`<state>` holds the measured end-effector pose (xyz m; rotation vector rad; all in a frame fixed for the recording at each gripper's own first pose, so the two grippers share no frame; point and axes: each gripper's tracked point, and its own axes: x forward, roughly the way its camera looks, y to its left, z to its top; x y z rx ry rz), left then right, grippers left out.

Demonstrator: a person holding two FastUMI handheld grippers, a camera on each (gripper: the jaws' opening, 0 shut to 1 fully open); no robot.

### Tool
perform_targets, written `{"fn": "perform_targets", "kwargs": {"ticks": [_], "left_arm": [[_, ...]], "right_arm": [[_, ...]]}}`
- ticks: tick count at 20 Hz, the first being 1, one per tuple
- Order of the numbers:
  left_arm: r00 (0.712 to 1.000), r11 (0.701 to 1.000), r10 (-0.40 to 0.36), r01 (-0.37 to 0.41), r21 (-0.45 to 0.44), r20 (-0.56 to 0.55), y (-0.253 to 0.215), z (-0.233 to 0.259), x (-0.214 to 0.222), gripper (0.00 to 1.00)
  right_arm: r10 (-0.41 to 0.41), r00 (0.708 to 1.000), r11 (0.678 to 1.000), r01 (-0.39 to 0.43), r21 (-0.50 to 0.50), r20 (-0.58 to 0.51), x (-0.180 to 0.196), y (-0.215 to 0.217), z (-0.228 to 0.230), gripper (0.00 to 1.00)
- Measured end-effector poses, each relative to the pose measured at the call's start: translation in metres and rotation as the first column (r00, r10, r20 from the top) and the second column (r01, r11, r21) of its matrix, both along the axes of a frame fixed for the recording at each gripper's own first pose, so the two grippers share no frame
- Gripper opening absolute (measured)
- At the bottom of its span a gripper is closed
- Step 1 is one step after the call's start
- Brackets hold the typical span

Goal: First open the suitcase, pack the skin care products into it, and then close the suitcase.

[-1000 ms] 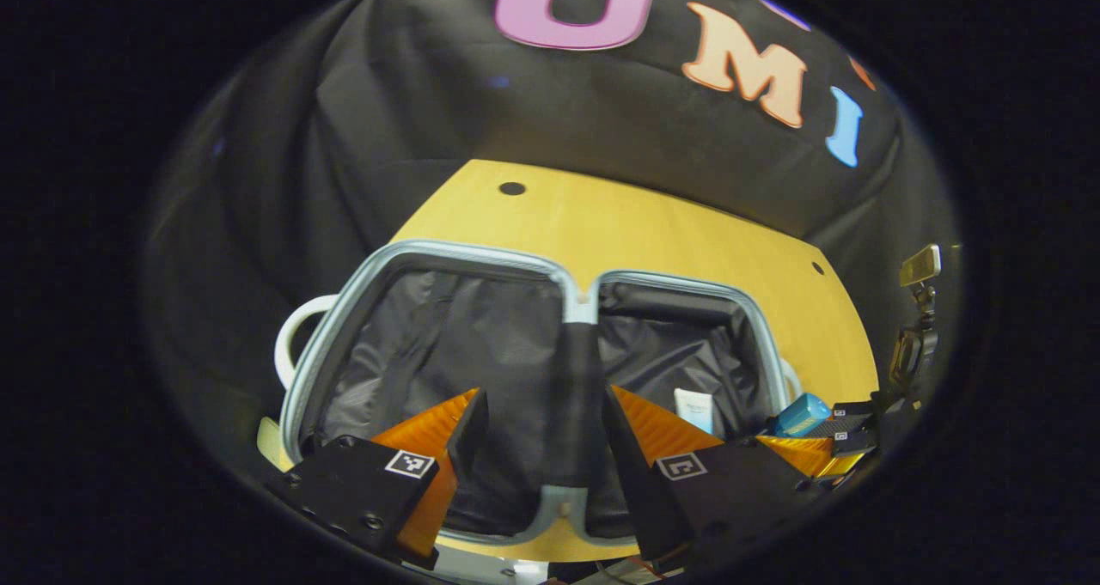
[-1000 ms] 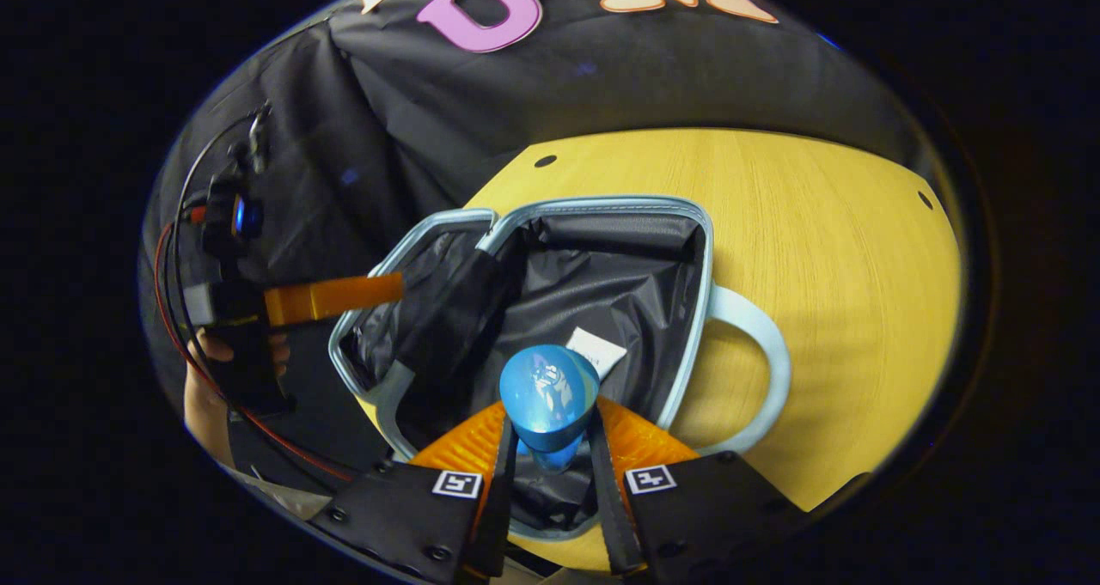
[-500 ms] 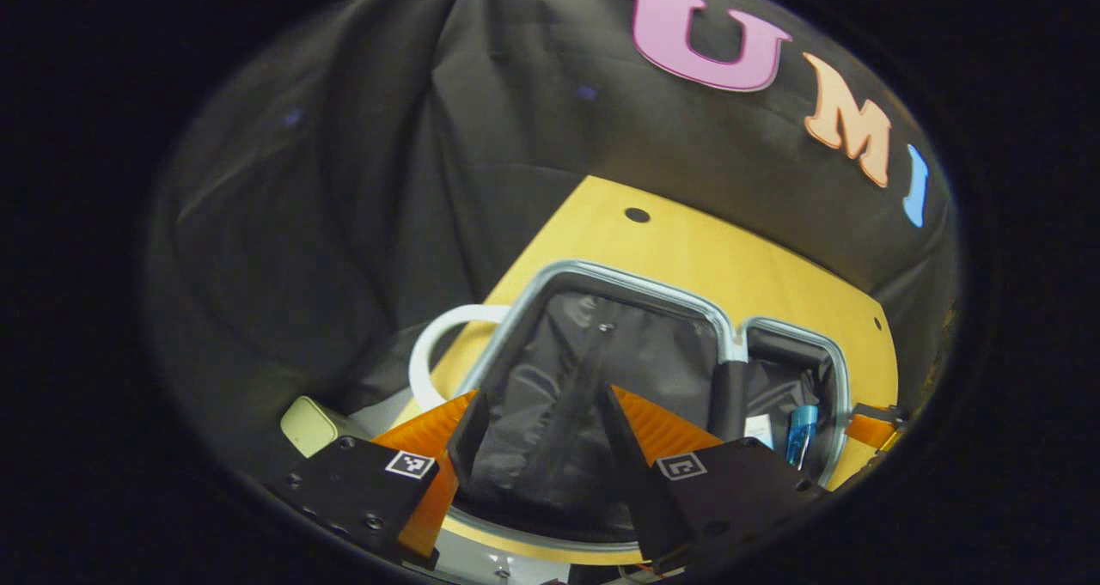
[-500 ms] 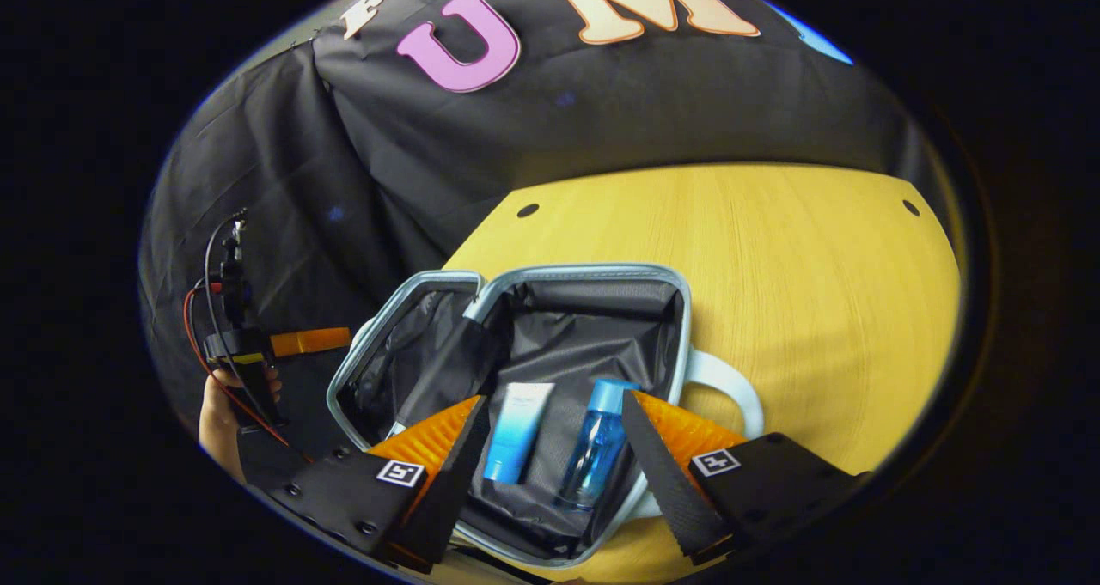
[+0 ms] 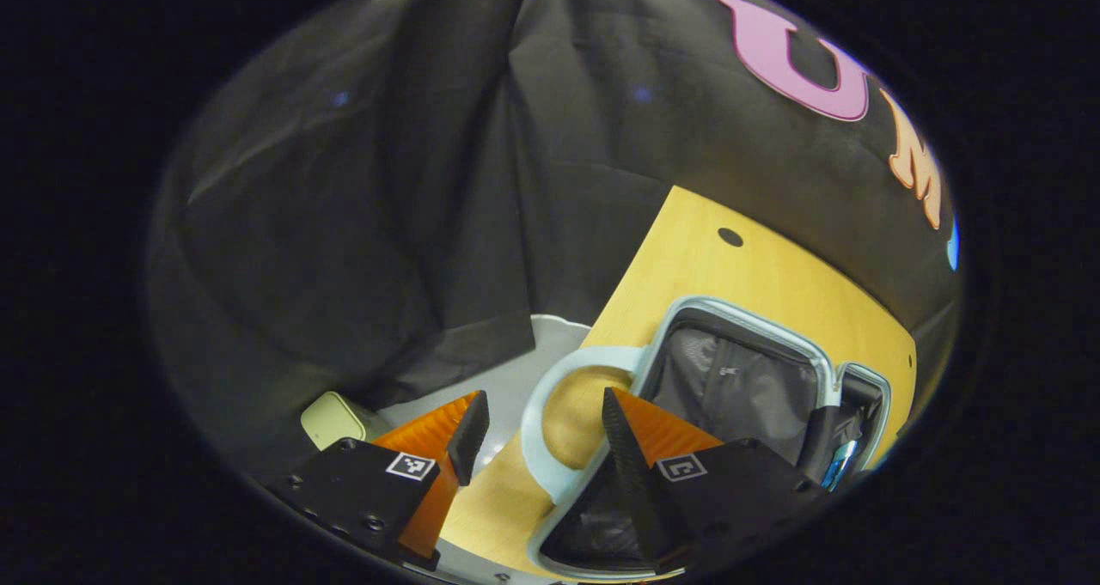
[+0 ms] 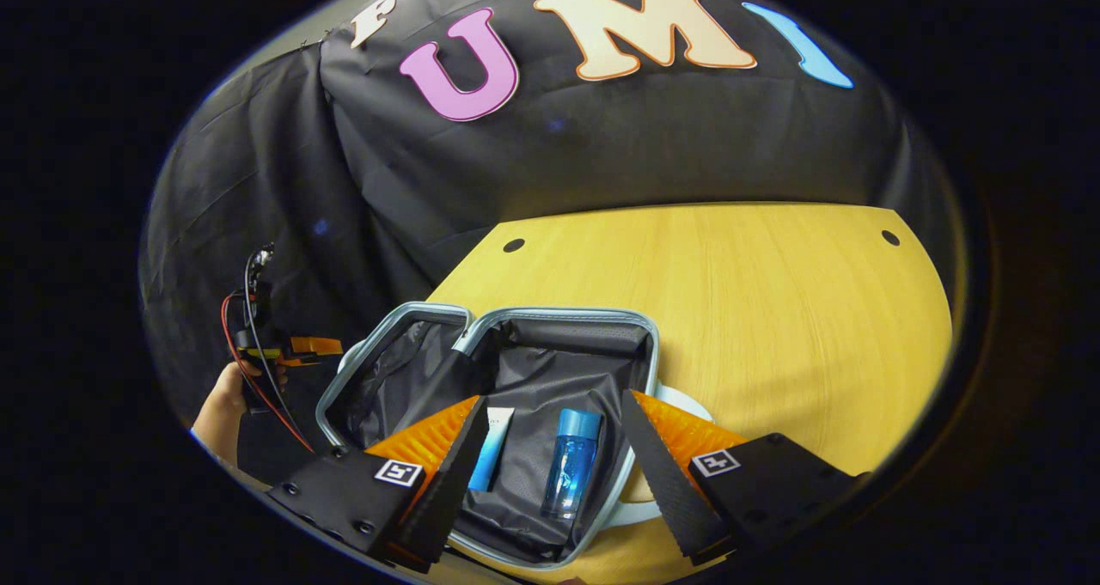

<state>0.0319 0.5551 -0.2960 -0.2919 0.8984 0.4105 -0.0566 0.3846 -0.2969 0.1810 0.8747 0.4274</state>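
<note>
Suitcase (image 6: 550, 344) lies open on the wooden tabletop (image 6: 773, 310), with the blue bottle (image 6: 570, 463) and the tube (image 6: 490, 449) side by side on the dark lining of its right half. Right claw (image 6: 550, 473) spread wide and empty above them. Left claw (image 5: 537, 435) also wide open, holding nothing, over the suitcase's pale handle (image 5: 550, 413) at the tabletop's left edge.

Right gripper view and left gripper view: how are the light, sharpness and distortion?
Right gripper view: sharp, the wooden table evenly lit with a soft shadow, its straight edges bowed by the fisheye; the blue bottle shows small highlights. Left gripper view: dimmer, the suitcase squeezed toward the edge.
</note>
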Motion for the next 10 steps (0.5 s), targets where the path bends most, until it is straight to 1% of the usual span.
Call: {"fn": "perform_targets", "kwargs": {"ticks": [3,6,7,8,9,10], "left_arm": [[0.998,0.999,-0.018,0.015,-0.051,-0.056,0.000,-0.027,-0.001,0.78],[0.996,0.997,-0.029,0.023,-0.078,-0.084,0.015,-0.036,-0.005,0.67],[0.995,0.997,-0.026,0.019,-0.077,-0.095,0.023,-0.036,-0.007,0.53],[0.993,0.995,-0.030,0.020,-0.096,-0.110,0.018,-0.040,-0.008,0.37],[0.991,0.995,-0.035,0.023,-0.095,-0.125,0.018,-0.039,-0.009,0.21],[0.992,0.996,-0.045,0.034,-0.088,-0.120,0.017,-0.040,-0.009,0.13]], "right_arm": [[-0.025,1.000,0.999,0.026,-0.019,0.004,0.002,-0.008,-0.001,0.97],[-0.034,0.999,0.999,0.034,-0.033,0.011,0.001,-0.011,-0.002,0.97],[-0.035,0.999,0.999,0.035,-0.035,0.012,0.001,-0.012,-0.001,0.97],[-0.036,0.999,0.999,0.036,-0.038,0.015,0.001,-0.013,-0.002,0.97],[-0.035,0.999,0.999,0.035,-0.041,0.019,0.000,-0.015,0.000,0.97],[-0.033,0.999,0.998,0.034,-0.044,0.026,0.000,-0.015,0.000,0.97]]}}
